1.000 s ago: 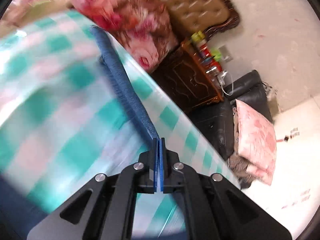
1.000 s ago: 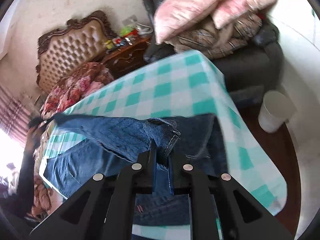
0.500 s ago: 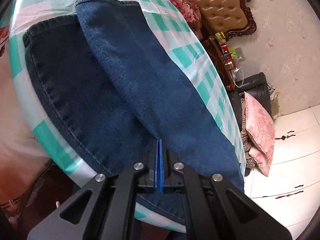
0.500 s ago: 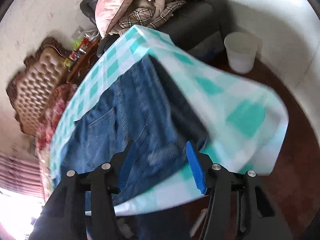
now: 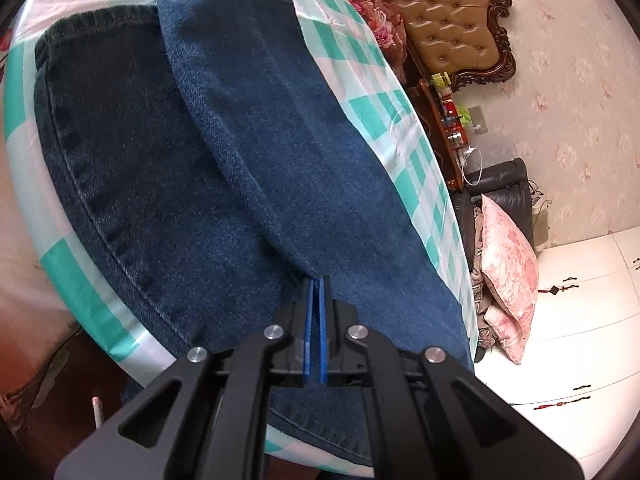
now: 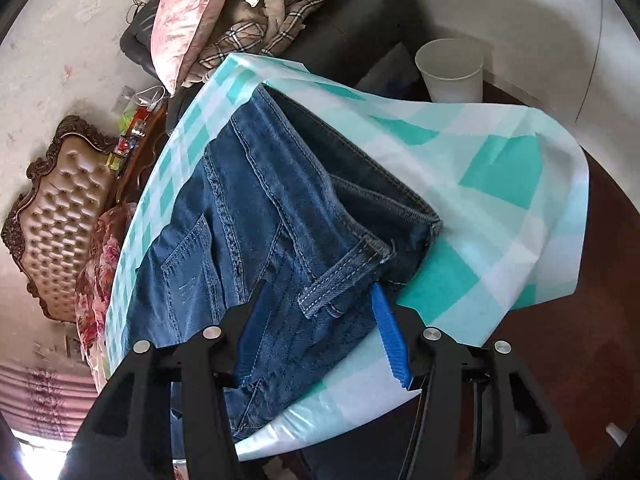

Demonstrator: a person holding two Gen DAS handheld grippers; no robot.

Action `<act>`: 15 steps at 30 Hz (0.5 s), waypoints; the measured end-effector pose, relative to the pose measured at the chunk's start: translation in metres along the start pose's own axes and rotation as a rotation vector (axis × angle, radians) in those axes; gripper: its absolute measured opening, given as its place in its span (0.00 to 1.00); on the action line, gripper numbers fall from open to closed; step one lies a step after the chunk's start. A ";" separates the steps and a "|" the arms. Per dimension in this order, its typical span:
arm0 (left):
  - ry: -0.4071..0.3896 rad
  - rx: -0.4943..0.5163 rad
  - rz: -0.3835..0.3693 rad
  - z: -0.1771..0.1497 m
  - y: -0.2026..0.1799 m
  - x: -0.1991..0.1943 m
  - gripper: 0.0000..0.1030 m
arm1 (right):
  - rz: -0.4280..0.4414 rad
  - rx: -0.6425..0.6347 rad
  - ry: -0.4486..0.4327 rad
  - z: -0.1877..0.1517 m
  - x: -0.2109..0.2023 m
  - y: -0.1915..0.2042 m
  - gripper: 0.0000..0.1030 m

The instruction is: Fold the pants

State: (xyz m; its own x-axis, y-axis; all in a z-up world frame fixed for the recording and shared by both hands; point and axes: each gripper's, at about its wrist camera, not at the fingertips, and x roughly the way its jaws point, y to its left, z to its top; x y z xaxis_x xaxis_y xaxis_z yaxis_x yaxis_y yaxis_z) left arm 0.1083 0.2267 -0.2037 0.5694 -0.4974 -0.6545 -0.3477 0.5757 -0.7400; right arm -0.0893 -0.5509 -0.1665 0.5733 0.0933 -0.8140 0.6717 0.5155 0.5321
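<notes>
Left wrist view: my left claw (image 5: 316, 308) is fully closed, its blue pads pressed together on a fold of the pants (image 5: 248, 168) at the near end of a leg. I judge the pinch is kept so that the upper leg stays laid over the darker one beneath while the other end is being settled. The pants lie lengthwise along the bench, on a green-and-white checked cloth (image 5: 372, 112), with both hems at the far end and nearly level with each other. The upper leg sits slanted, leaving the lower one exposed along one side.

Right wrist view: my right claw (image 6: 320, 320) stands about half open and grips nothing. The waistband (image 6: 344, 276) lies between and just ahead of the pads, resting on the bench near its corner. I judge the waist end is released here because it is already lying where it should. The back pocket (image 6: 188, 256) faces up. The cloth (image 6: 500, 184) hangs over the corner. A white bin (image 6: 452, 72) stands on the floor beyond, well apart from the work.
</notes>
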 end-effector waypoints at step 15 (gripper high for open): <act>-0.031 -0.013 -0.031 -0.018 -0.007 -0.054 0.00 | -0.062 -0.117 -0.138 0.022 -0.053 0.028 0.11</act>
State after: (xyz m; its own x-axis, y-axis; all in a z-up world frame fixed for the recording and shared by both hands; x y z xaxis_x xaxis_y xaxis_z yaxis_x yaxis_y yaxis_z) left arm 0.0663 0.2376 -0.1659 0.6028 -0.4945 -0.6262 -0.3390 0.5518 -0.7620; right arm -0.0908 -0.5598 -0.1032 0.5970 -0.0546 -0.8004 0.6526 0.6133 0.4449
